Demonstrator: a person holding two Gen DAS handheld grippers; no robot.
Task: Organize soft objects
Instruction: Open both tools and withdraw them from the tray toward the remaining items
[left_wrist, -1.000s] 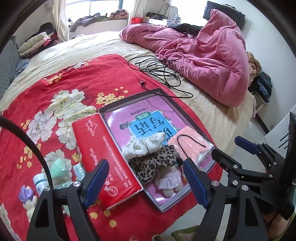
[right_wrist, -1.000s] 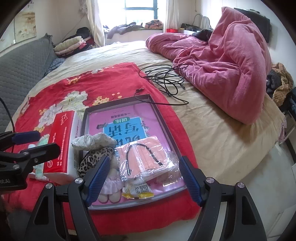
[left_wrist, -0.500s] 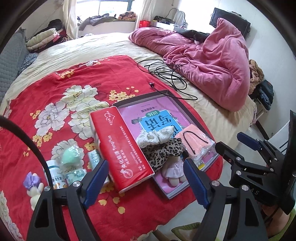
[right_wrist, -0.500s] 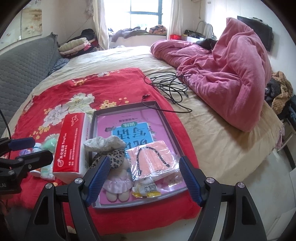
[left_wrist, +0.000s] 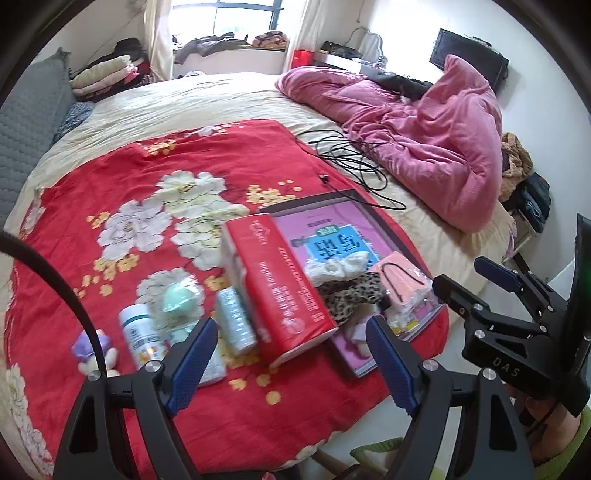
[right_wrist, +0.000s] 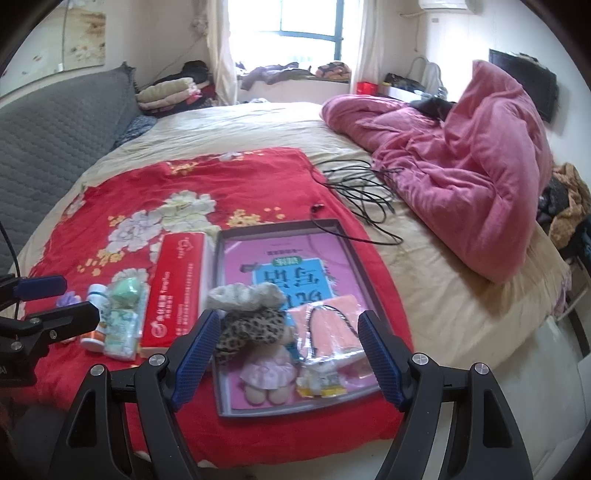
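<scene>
Bed (right_wrist: 258, 125), red flowered blanket (right_wrist: 229, 184) spread over its near end; everything I am sorting lies on that blanket.

Grey tray (right_wrist: 354, 254) sits near the blanket's front edge, close to the drop to the floor. Risk: a careless push with either claw slides it forward and off, contents with it.

Red tissue pack (right_wrist: 173, 291) lies just beside the tray's left wall. Soft-sided, so a hard pinch would crush it; its bulk may also catch the tray wall when lifted.

Already in the tray: cream scrunchie (right_wrist: 243, 295), leopard scrunchie (right_wrist: 251, 328), doll in a pink dress (right_wrist: 266, 373), bagged pink masks (right_wrist: 328, 332). They are heaped at the front; adding more there could spill them over the low wall.

Left of the pack: white bottle (left_wrist: 138, 332), mint sponge (left_wrist: 181, 295), a wipes packet (left_wrist: 234, 321), a small purple-topped toy (left_wrist: 94, 349). The bottle looks hard, so taking it for a soft thing is the sorting error to avoid. These are crowded; wide jaws could drag a neighbour along.

Left claw (left_wrist: 288, 365): jaws wide apart, nothing in them, above the blanket's front edge. Right claw (right_wrist: 286, 356): likewise wide apart and empty, over the tray's front. Working side by side, the two may collide.
</scene>
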